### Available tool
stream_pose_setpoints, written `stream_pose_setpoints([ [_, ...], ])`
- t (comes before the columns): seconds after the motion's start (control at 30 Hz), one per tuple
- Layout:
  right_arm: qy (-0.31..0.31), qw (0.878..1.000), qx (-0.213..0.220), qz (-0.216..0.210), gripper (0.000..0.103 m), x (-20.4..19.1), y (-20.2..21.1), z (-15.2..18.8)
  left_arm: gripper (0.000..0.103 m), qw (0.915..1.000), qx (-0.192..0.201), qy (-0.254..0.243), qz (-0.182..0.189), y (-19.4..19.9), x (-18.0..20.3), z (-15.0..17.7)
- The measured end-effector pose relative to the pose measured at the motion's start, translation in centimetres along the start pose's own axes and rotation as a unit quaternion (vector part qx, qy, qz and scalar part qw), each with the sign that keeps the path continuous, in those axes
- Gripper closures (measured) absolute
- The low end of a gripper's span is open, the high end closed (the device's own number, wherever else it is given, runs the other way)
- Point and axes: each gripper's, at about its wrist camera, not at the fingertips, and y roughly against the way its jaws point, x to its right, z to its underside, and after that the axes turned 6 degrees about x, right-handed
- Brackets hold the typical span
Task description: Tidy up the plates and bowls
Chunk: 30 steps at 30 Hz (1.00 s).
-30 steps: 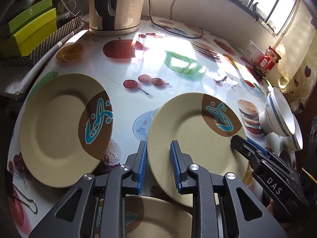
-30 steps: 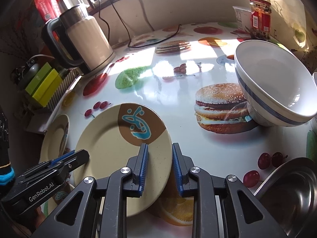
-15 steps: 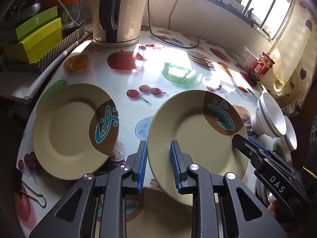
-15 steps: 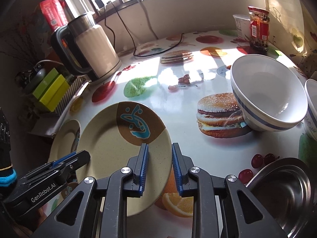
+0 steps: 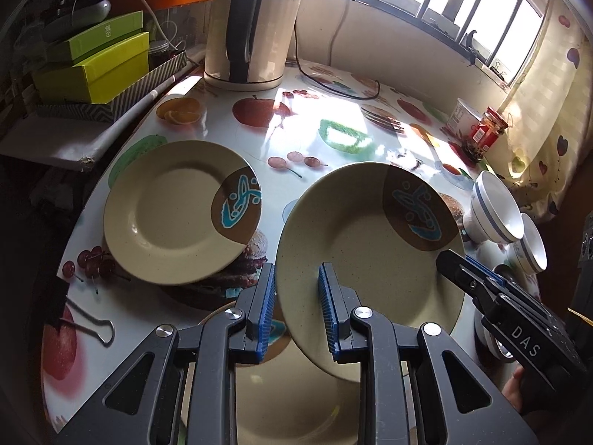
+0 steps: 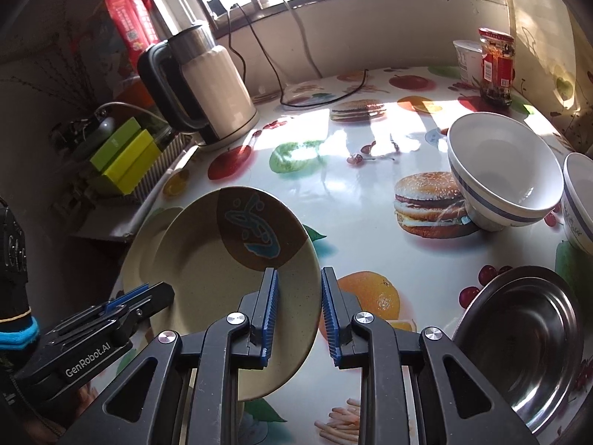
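Nearest me, my left fingers stand narrow, with the near rim of a round beige plate with a brown patch and a blue squiggle pinched between them at 6 o'clock. My right fingers stand just as narrow on the same plate's 3 o'clock rim. The plate hangs tilted above the fruit-printed glossy surface, so I judge that both grips carry it.

Directly under my left fingers lies a second plate of the same pattern, mostly hidden. At 9 o'clock from the held plate a third matching plate lies flat on the surface, apart from both. So I judge that no plate is stacked yet: one is in the air and two wait separately.

By my right fingers, at 4 o'clock, sits a shiny steel bowl. Farther out at 2 o'clock a white bowl with a blue stripe leans on its foot, touching or nearly touching a second white bowl at the frame's edge; I cannot tell which. None of the bowls is nested.

Farthest off stand a cream electric kettle and a red-labelled jar.

I judge the job barely begun. The held plate must land on another, then the third, then the bowls.
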Motion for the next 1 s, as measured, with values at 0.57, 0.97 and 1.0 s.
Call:
stream_pose_setpoints([
  [0.57,0.022,0.998,-0.038,-0.040,0.080,-3.1,0.4,3.8,0.078,0.9989,-0.001,0.034,-0.031,3.1,-3.6,4.6],
  [0.97,0.049,0.995,-0.067,-0.048,0.080,-5.2,-0.3,6.1,0.078,0.9971,-0.011,0.054,-0.053,3.8,-5.8,6.8],
  [1.0,0.050,0.995,-0.069,-0.049,0.080,-5.3,-0.4,6.2,0.078,0.9971,-0.011,0.053,-0.055,3.9,-5.8,6.9],
])
